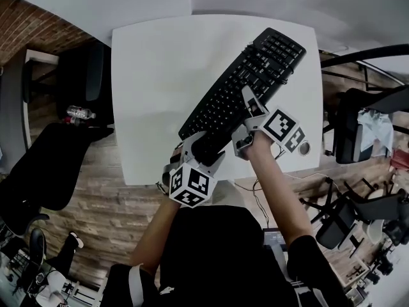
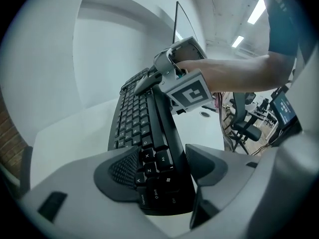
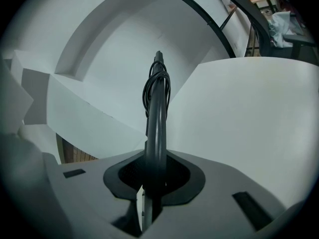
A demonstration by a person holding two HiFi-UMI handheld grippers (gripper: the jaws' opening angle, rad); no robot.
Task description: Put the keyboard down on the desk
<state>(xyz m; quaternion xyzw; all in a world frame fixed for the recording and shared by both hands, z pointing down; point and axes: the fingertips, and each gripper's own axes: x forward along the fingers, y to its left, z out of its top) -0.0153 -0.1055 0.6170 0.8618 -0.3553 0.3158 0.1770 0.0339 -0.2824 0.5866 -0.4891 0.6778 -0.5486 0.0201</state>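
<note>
**Keyboard held in two grippers over a white desk**

- White desk [image 1: 153, 75]: fills the upper centre of the head view.
- Black keyboard [image 1: 236, 88]: runs diagonally over the desk from lower centre to upper right, keys showing. Whether it touches the desktop cannot be told.
- Left gripper [image 1: 203, 151]: jaws pinch the keyboard's near short end, at the shift-key corner.
- Right gripper [image 1: 246, 123]: jaws clamped across the keyboard's long right edge.
- Coiled cable [image 3: 157, 86]: bundled against the keyboard, upper centre of the right gripper view.
- Water bottle [image 1: 80, 114]: on the floor, left of the frame.
</note>
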